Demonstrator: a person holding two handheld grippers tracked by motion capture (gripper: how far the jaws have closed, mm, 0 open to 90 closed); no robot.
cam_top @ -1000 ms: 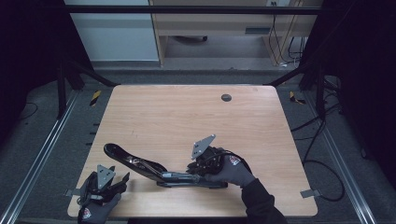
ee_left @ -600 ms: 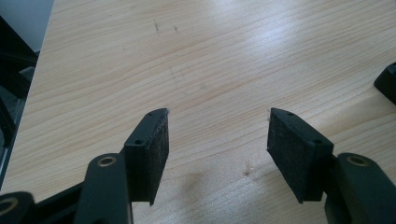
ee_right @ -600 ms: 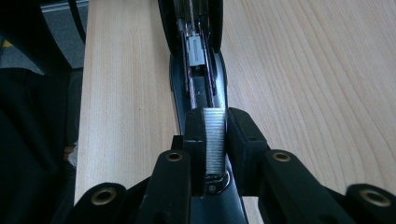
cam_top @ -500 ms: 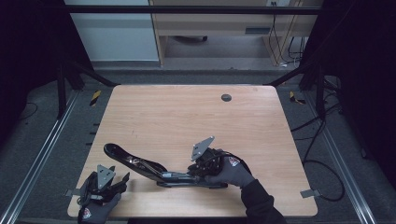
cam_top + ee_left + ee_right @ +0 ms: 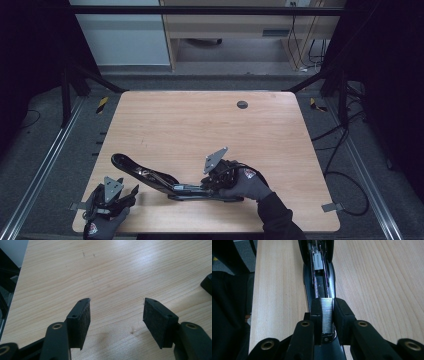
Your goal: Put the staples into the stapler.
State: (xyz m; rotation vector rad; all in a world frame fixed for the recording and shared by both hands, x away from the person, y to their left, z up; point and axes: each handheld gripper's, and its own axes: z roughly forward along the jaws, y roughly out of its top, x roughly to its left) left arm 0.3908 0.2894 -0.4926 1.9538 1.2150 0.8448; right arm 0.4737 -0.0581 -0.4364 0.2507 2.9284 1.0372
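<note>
Long black metal stapler (image 5: 165,181) lying open in the lower middle of the high view, its long line running left to right, lid end tipped up to the left. Right gripper (image 5: 327,312) pinching a silver strip of staples (image 5: 327,315) right over the open stapler channel (strip in line with it). Left gripper (image 5: 116,320) spread wide, nothing between, low left, near the lid end. Wooden table (image 5: 200,120) underneath.
</note>
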